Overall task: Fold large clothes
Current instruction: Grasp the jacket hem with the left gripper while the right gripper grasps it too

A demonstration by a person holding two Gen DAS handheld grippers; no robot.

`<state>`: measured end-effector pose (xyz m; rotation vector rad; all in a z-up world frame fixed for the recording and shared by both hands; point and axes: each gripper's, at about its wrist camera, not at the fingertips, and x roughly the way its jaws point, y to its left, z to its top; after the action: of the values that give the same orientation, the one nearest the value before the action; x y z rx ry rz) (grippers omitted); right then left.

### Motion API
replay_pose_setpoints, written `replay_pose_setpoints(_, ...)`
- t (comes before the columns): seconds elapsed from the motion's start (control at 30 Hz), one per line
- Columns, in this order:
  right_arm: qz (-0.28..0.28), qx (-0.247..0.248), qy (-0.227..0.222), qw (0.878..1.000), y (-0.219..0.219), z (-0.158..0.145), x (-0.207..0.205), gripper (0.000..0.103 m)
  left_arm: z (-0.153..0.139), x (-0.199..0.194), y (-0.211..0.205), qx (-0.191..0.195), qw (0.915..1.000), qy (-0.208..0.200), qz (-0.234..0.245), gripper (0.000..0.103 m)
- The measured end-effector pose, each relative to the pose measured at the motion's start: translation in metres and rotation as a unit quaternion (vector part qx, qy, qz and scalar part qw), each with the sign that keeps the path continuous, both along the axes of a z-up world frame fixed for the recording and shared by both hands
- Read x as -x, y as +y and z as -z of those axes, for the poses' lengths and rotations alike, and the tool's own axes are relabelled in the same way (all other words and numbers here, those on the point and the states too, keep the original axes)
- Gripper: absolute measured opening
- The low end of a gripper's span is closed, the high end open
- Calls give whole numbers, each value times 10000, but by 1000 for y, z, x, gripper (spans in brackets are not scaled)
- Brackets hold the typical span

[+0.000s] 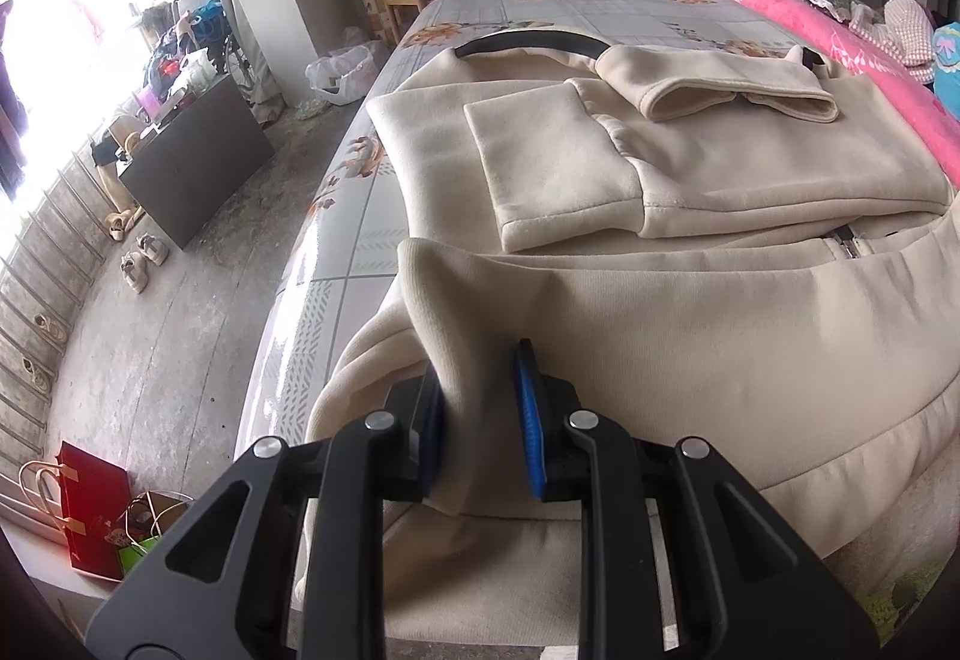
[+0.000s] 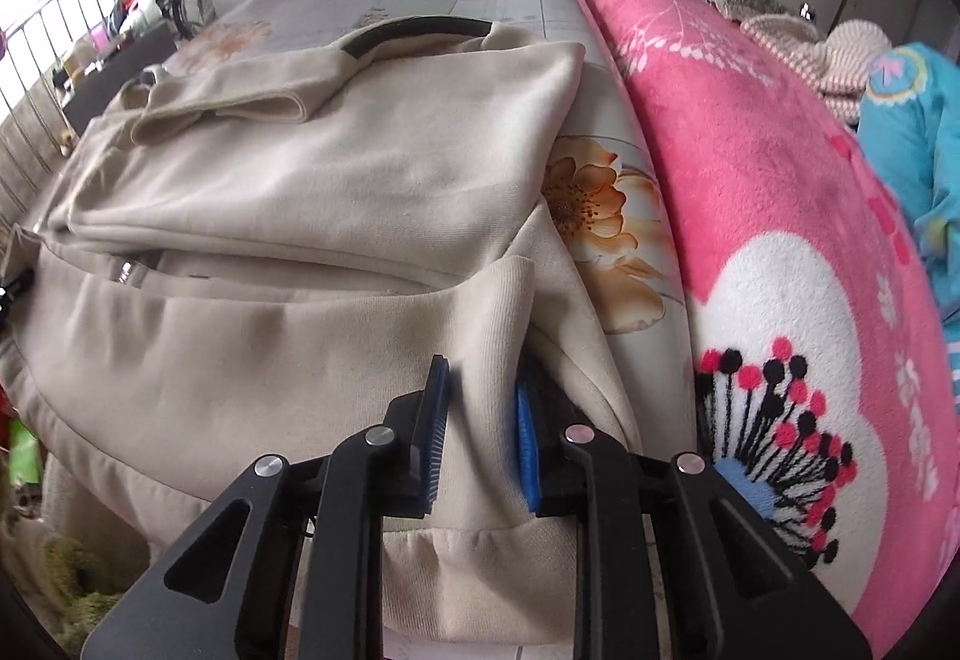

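Writing: white characters run along the pink blanket (image 2: 750, 168) near its right edge, too warped to read; no brand shows on the cream jacket (image 1: 690, 300).
Left tool (image 1: 480, 408): low at the near edge of the bed (image 1: 540, 9), pointing forward; blue pads narrowed onto a raised fold at the jacket's near left corner.
Right tool (image 2: 480, 408): same low forward pose; pads closed on a bunched fold at the near right corner, beside the blanket.
Jacket: lies on the flower-print bed, sleeves (image 1: 738, 87) folded across the body, dark collar (image 1: 528, 42) at the far end, zipper pull (image 1: 843, 240) showing under the fold.
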<state>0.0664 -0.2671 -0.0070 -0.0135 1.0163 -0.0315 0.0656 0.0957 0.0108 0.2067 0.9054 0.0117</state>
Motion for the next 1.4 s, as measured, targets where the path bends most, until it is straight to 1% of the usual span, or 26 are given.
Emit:
replay_pose_setpoints(0.1,-15,135,-10,9999,3,-1,1,21,0,0,0,1,10000,3,4,21)
replay_pose_setpoints(0.6,41,270,32,9996,6,-1,0,21,0,0,1,71,10000,34,-18,21)
replay_pose_setpoints(1.17,76,250,29,9997,5,0,-1,21,0,-1,3,72,9999,64,-60,21)
replay_pose_setpoints(1.4,114,258,-78,9996,6,0,1,20,1,-3,2,6,9999,52,-91,22)
